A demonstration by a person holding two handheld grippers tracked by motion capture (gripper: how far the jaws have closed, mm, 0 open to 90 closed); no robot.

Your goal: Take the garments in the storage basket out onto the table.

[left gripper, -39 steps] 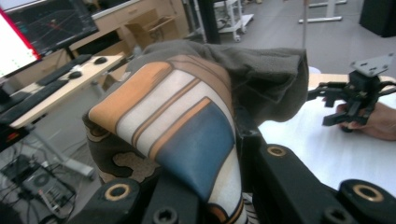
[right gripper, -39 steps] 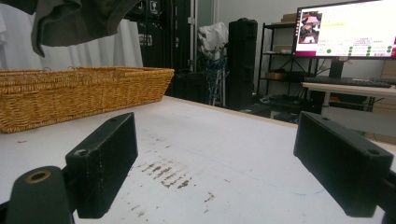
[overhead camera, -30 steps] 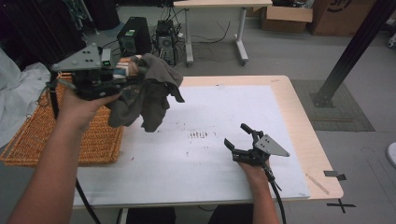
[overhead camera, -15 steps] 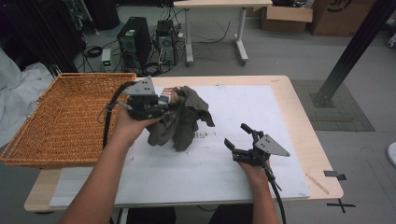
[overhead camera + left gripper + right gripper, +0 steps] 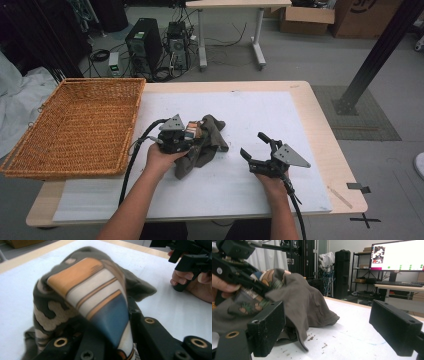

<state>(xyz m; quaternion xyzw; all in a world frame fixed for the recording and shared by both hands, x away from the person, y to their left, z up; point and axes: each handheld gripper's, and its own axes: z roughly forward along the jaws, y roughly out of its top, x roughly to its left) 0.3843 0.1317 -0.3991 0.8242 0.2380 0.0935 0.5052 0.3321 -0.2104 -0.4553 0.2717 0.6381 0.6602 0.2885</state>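
Wooden table, white sheet, wicker basket, brown garment

Pretty standard lab room – grey floor with a second light-topped desk on white legs at the back, two computer towers and a tangle of cables beside it. Cardboard boxes sit in the far corner, a black metal post leans up on the right – and a lit monitor glows over a shelf
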